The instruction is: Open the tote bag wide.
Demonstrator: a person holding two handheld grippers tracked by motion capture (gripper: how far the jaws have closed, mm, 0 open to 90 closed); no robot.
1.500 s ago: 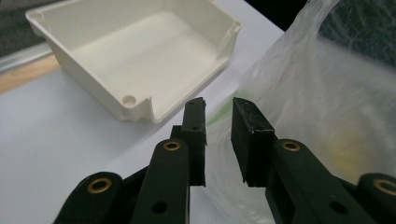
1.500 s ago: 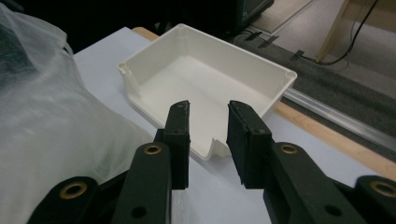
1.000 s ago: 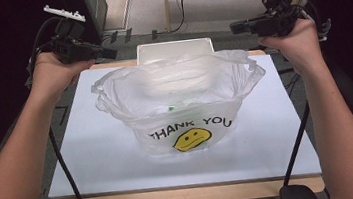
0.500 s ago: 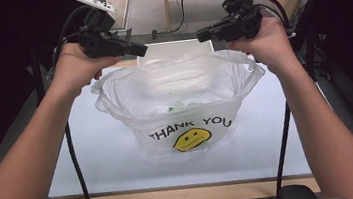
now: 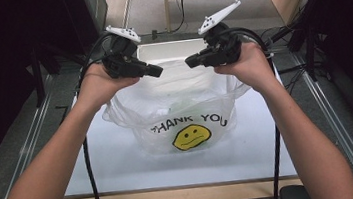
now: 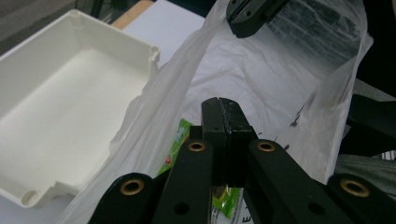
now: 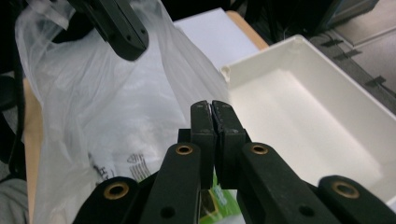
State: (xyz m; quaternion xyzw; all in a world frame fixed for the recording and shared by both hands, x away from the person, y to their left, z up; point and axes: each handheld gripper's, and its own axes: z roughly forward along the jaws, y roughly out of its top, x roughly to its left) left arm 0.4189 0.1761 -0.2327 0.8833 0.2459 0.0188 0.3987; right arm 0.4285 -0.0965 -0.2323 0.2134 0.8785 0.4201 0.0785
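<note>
A clear plastic bag (image 5: 187, 123) printed "THANK YOU" with a yellow smiley stands on the white table top (image 5: 116, 161). Its rim is drawn up and inward to both hands. My left gripper (image 5: 158, 72) and right gripper (image 5: 190, 61) hang above the bag's mouth, tips facing each other and a short gap apart. Each is shut, with the bag's film running up to it. In the left gripper view my jaws (image 6: 224, 106) are pressed together over the open bag (image 6: 154, 116), and a green packet (image 6: 180, 137) lies inside. The right gripper view shows its shut jaws (image 7: 211, 107) beside the bag (image 7: 93, 102).
An empty white plastic bin (image 5: 158, 48) sits on the table just behind the bag; it is also in the left gripper view (image 6: 70, 116) and the right gripper view (image 7: 303, 121). Black cables trail down from both grippers. A wooden strip edges the table's front (image 5: 185, 194).
Both grippers have moved inward from the bag's outer sides toward each other above its mouth. The bag's rim has come in with them, so the bag is narrower and taller.
</note>
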